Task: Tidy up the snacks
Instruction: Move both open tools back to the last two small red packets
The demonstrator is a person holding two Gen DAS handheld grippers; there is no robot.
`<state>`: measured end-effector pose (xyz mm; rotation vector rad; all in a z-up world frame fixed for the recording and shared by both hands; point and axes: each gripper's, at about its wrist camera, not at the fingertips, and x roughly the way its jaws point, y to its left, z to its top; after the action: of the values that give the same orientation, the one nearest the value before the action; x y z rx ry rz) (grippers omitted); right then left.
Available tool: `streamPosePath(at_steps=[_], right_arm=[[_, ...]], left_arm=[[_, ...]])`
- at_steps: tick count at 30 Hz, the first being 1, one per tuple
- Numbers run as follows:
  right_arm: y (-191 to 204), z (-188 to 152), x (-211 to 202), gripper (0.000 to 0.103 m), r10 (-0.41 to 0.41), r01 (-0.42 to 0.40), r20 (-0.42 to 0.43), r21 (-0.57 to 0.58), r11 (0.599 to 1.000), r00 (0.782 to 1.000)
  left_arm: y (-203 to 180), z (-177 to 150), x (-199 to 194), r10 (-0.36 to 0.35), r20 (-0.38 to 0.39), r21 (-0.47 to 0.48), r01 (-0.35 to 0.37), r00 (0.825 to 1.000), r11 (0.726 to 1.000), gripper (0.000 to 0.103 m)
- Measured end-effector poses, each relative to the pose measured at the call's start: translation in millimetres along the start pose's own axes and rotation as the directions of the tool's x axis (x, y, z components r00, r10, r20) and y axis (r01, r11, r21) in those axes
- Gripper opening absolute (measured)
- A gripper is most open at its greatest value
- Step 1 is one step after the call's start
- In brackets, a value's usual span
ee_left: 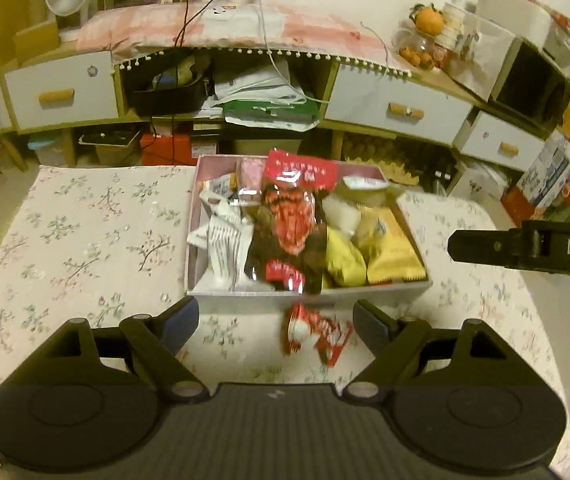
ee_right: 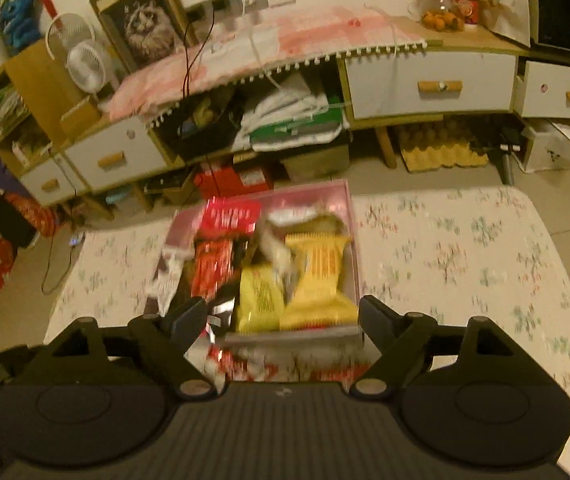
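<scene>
Now both your tongs gape, gripping nothing.
Left tongs [ee_left: 276, 316] straddle a red packet [ee_left: 315, 334]; right tongs [ee_right: 283, 316] face the box [ee_right: 355, 240], slightly blurred.

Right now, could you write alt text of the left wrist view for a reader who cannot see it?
A pink rectangular cardboard box packed with red, white and yellow snack packets sits on a floral tablecloth. One small red and white snack packet lies outside, just before the box, between the fingers of the open left gripper. The right gripper reaches in from the right edge.
</scene>
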<state>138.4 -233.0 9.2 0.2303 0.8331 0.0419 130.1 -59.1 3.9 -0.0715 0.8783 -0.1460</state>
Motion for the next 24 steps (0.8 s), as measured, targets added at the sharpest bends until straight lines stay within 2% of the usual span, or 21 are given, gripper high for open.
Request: streamPosePath(at_steps=[4, 17, 24], right_arm=[[-3.1, -6.4, -6.7, 0.092, -0.019, 0.019, 0.017, 0.003, 1.000, 1.000], [-37.8, -19.2, 1.8, 0.096, -0.064, 0.065, -0.013, 0.060, 0.996, 0.998], [-48.5, -27.3, 15.7, 0.098, -0.119, 0.122, -0.078, 0.038, 0.992, 0.990]], left_arm=[[-7.6, -9.2, -2.4, 0.040, 0.010, 0.019, -0.040, 0.999, 0.999, 0.092], [-28.4, -15.8, 22.1, 0.077, -0.015, 0.039, -0.077, 0.997, 0.996, 0.096], [-34.1, -25.1, 43.6, 0.088, -0.042, 0.063, -0.086, 0.995, 0.994, 0.096]])
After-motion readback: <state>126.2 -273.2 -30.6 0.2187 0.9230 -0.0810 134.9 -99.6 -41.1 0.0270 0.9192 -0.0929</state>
